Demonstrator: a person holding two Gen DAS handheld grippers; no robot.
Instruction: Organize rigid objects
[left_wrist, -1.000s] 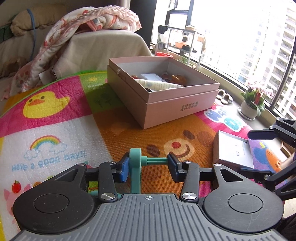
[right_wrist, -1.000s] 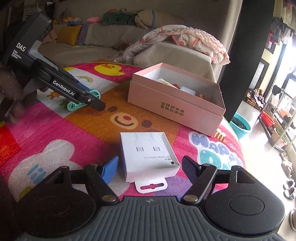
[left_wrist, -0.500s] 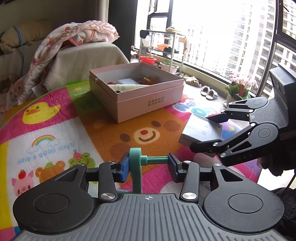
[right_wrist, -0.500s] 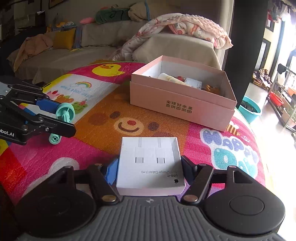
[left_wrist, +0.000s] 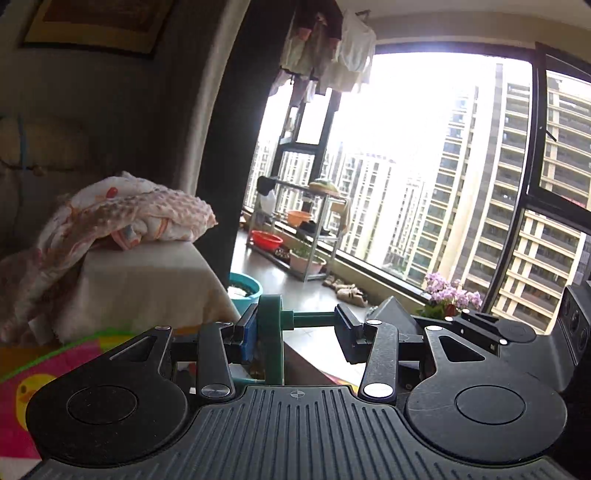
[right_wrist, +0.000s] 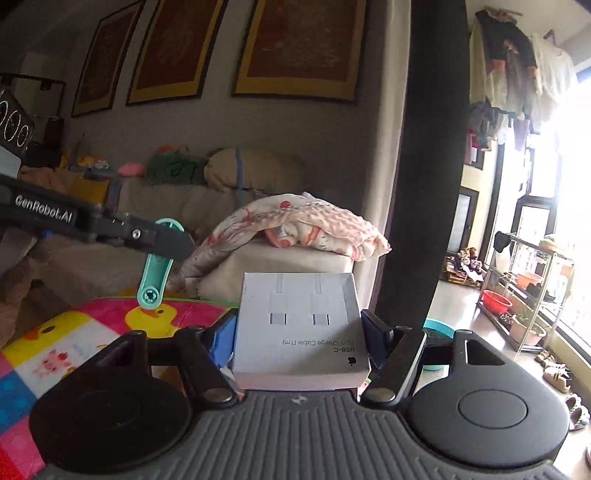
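While aloft, white box (right_wrist: 301, 332) (fingers (right_wrist: 373, 334) clamping side edges) clears mat (right_wrist: 55, 347)

The left gripper (left_wrist: 295, 332) is held up high and level, and its two fingers are pressed onto a green toy (left_wrist: 271, 339). The right gripper (right_wrist: 299, 339) is raised too, and a white box (right_wrist: 301, 332) is squeezed between its fingers.

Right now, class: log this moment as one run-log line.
left gripper: shut on teal toy | right gripper: shut on white cable box | both lifted
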